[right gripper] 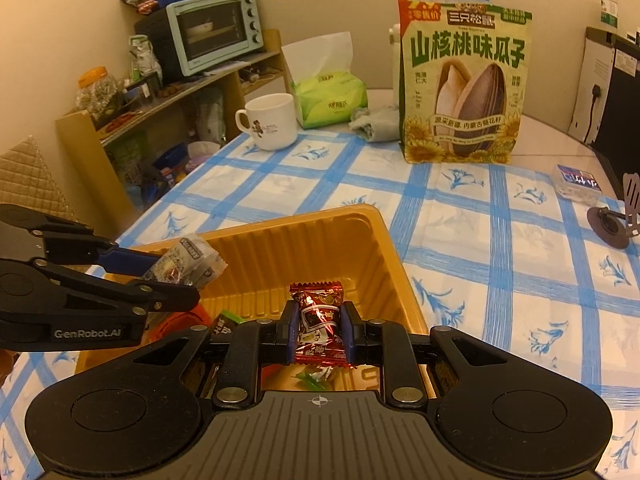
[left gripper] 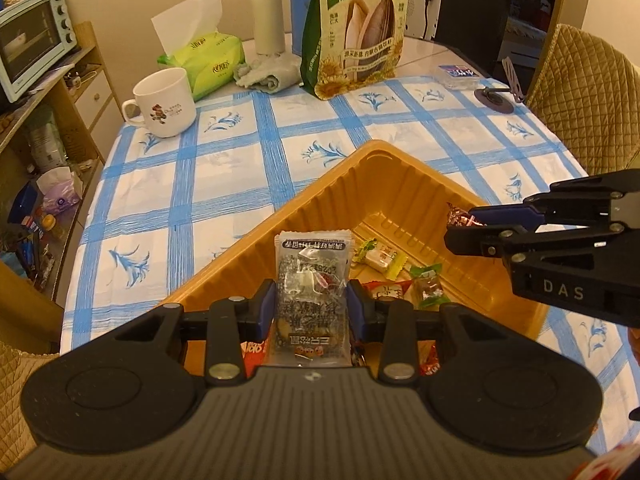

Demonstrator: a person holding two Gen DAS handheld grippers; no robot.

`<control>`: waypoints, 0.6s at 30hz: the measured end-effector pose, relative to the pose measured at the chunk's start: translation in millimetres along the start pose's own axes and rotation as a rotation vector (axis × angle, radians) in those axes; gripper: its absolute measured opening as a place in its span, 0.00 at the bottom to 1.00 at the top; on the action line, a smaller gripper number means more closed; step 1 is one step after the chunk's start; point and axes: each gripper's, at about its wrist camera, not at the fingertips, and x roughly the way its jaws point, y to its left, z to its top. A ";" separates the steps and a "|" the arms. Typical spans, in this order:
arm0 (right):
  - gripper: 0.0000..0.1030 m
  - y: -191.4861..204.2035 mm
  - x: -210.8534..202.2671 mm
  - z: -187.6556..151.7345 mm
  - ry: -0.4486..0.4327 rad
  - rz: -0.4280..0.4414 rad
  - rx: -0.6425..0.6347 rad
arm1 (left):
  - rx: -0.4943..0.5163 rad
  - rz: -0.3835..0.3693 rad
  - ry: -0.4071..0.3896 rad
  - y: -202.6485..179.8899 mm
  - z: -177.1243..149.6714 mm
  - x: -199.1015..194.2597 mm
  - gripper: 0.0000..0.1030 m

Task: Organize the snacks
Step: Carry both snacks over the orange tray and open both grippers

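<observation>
Landmark: orange tray on the blue-check tablecloth. Inside the tray lie loose wrapped candies, green, yellow and red. Left gripper is clamped on a clear grey-printed snack packet, held over the tray's near side. Right gripper, jaws nearly closed, pinches a shiny red candy above the tray floor. Tray's far half is bare. Beyond its far rim, open cloth up to the sunflower seed bag and white mug.
</observation>
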 end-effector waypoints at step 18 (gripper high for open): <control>0.22 -3.1 11.9 0.1 0.015 -0.005 0.016 | 0.009 -0.013 0.029 -0.4 6.0 23.3 0.34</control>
